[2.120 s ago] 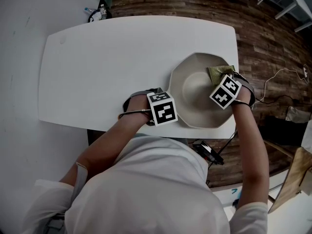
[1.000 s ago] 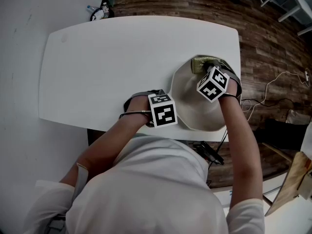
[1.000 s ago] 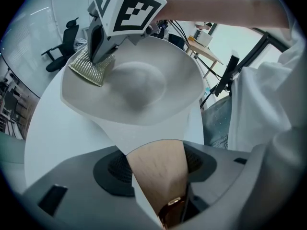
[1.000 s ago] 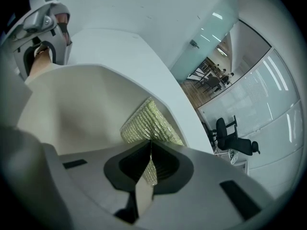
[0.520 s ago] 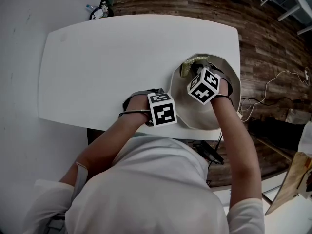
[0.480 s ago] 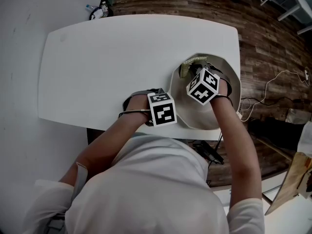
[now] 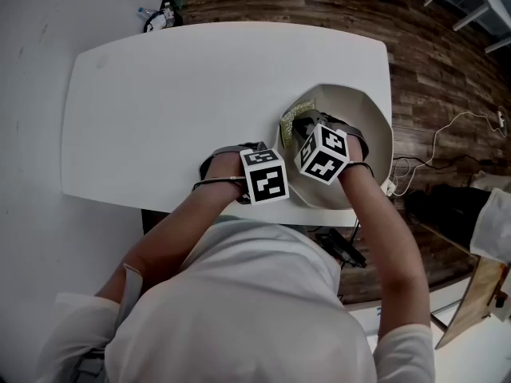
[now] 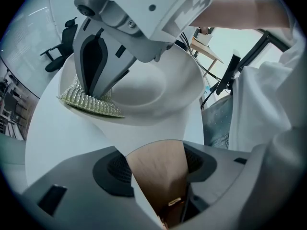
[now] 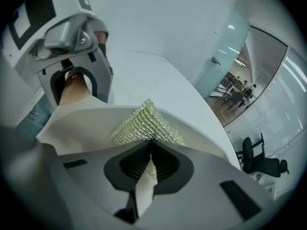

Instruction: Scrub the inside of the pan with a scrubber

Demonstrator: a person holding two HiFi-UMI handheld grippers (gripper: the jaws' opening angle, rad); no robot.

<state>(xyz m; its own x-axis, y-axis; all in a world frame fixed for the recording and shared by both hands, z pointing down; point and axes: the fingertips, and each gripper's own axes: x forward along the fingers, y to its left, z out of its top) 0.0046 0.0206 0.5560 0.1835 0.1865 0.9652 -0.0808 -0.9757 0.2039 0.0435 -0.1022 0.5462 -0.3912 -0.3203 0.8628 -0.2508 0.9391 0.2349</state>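
Note:
An off-white, many-sided pan [image 7: 363, 138] sits at the right end of the white table [image 7: 160, 94]. My left gripper [image 7: 279, 174] is at the pan's near-left side, shut on its brown wooden handle [image 8: 158, 176]. My right gripper [image 7: 299, 132] reaches into the pan from the near side, shut on a green-gold mesh scrubber [image 7: 291, 121]. The scrubber [image 9: 144, 123] lies pressed against the pan's inner left wall [image 9: 81, 126], next to the handle. In the left gripper view the scrubber [image 8: 88, 102] overhangs the rim, with the right gripper's fingers [image 8: 96, 66] above it.
The pan reaches close to the table's right and near edges. Beyond them is dark wooden floor [image 7: 431, 62] with a cable [image 7: 455, 126]. A small dark item [image 7: 156, 18] sits past the table's far-left corner. The person's arms and torso fill the near side.
The right gripper has carried the scrubber from the pan's far-right rim, round the far side, to the left wall near the handle. The left gripper has stayed on the handle.

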